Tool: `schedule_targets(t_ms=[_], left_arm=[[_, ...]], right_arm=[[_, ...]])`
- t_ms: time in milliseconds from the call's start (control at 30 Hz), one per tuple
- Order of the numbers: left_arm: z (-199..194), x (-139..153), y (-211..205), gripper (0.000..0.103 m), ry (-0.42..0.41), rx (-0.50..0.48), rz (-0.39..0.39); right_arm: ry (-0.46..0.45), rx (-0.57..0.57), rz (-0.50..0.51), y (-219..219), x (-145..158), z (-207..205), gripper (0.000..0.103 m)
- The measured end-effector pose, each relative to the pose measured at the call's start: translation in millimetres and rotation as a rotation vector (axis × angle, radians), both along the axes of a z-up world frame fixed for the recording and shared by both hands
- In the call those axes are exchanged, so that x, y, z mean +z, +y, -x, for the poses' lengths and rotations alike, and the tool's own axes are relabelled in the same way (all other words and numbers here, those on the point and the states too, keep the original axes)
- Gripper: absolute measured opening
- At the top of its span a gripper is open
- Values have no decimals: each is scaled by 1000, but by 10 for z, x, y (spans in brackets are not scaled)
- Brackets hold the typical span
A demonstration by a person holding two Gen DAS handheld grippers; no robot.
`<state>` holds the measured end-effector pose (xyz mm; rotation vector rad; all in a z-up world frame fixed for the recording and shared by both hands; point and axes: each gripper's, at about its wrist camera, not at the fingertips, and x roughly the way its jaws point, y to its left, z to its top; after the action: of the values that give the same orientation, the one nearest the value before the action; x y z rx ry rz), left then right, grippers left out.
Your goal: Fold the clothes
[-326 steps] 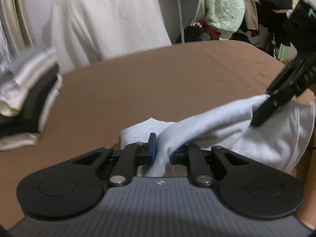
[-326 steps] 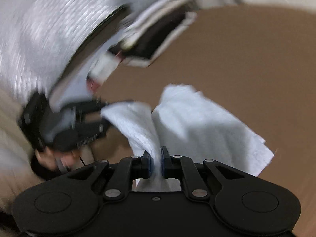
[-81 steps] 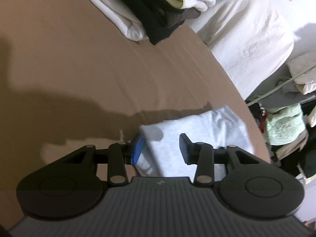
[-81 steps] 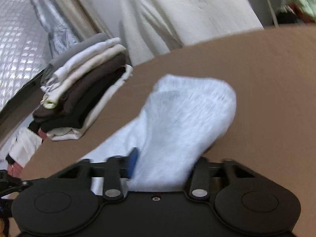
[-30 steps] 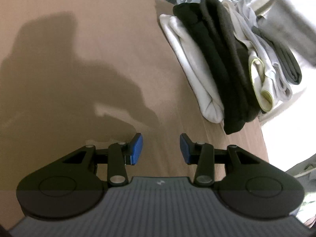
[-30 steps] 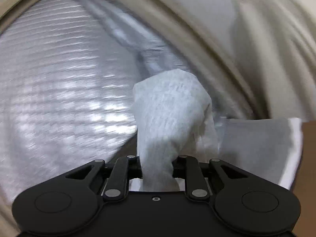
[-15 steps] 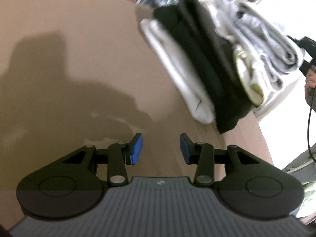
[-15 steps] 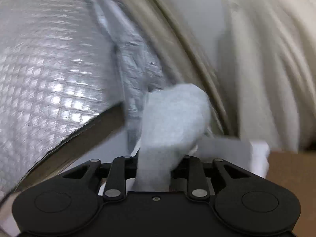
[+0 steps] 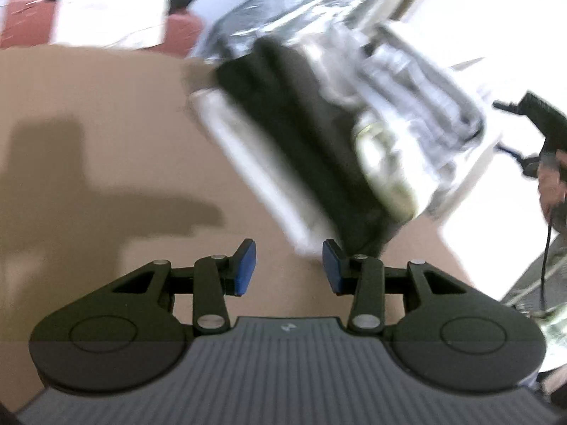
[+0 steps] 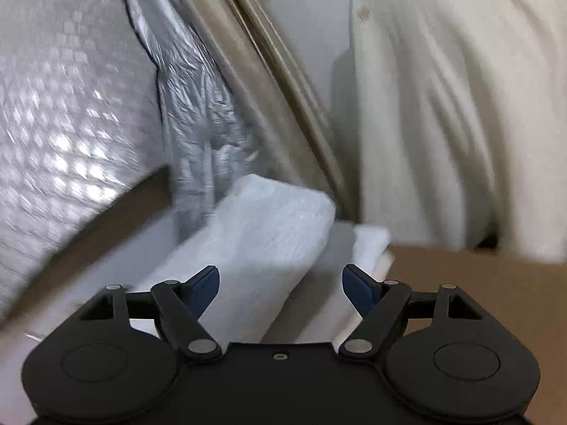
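Item: folded white garment. It lies on top of the stack of folded clothes at the far edge of the tabletop, its long side running away from us, the rounded folded end farthest out.

Right gripper: jaws spread wide, one on either side of the garment's near end, gripping nothing we can see.

Left gripper: jaws parted, empty, held over bare tabletop just short of the stack's near end.

Stack: dark and pale layers, blurred in the left view; layer count not legible.

Step in hand, as we judge it: setting the folded piece on the stack and letting go.

Handling notes:
- We would draw the right gripper straight back along the garment's length, jaws kept wide, so that no finger drags the top fold open.
- We would check that the piece sits square on the layer beneath, as soft knit slides easily.
- We would keep the left gripper clear of the stack's edge.
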<state>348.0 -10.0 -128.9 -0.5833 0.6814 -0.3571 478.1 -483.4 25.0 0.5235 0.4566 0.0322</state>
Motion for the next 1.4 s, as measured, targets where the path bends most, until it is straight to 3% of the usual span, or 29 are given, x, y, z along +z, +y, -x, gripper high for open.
schedule_targets(t_ms=[100,200,267,300,400,433,467,500,533,567,633,700,767,833,867,900,967,1100,1167,1300,1333,1400], left_arm=[[-335,404,-62,43,-71,-16,83],[-724,827,-207,52,-129,-82,113],[-1035,1007,-367,77,-115,-117,113],[-1184,1061,-455,79,-105,-124,82],[-1579,1131,-721,72,-92,-97,-92],[-1687,1130,-812,47,-99,-87,-171],[-1739,1161,-912,32,-124,-83,-255],[-1768,1204,-1015,27,-158,-82,-342],[-1797,1248,-1118,18,-191,-80,-428],[-1827,1292,-1221,13,-224,-78,-514],[-1885,1380,-1428,13,-290,-74,-687],[-1983,1386,-1404,13,-253,-72,-629],[-1971,1294,-1462,13,-262,-77,-644],[-1941,1188,-1540,13,-281,-84,-677],[-1926,1135,-1578,13,-291,-87,-694],[-1926,1111,-1570,13,-292,-85,-687],[-1941,1087,-1516,12,-286,-77,-652],[-1970,1037,-1407,12,-274,-60,-582],[-1993,1020,-1336,13,-267,-65,-560],[-2031,981,-1246,14,-253,-77,-519],[-2034,968,-1229,14,-248,-74,-507],[-2039,942,-1197,14,-237,-68,-483]], right_arm=[[16,48,-177,-108,-79,61,81],[15,64,-186,-131,-123,72,81],[11,77,-171,-116,-127,-35,81],[5,74,-170,-112,-155,-113,81],[-6,36,-184,-196,-211,-253,81],[-6,21,-185,-209,-249,-297,81],[8,9,-184,-216,-280,-334,80],[58,39,-166,-173,-322,-481,75],[113,60,-115,-116,-332,-600,53],[102,80,-28,-17,-282,-652,42],[-27,106,87,131,-111,-599,32],[-136,108,142,197,-29,-527,30],[-105,63,199,181,-139,-568,33],[-3,29,214,99,-358,-653,45],[-8,19,208,58,-393,-637,57],[-20,7,218,20,-399,-610,62],[-33,-25,248,-44,-317,-561,63],[-191,-239,307,-156,-61,-239,59],[-215,-187,256,-210,12,-222,58],[-229,52,318,160,101,-310,58],[-220,132,175,185,80,-372,57],[-176,174,283,433,47,-554,52]])
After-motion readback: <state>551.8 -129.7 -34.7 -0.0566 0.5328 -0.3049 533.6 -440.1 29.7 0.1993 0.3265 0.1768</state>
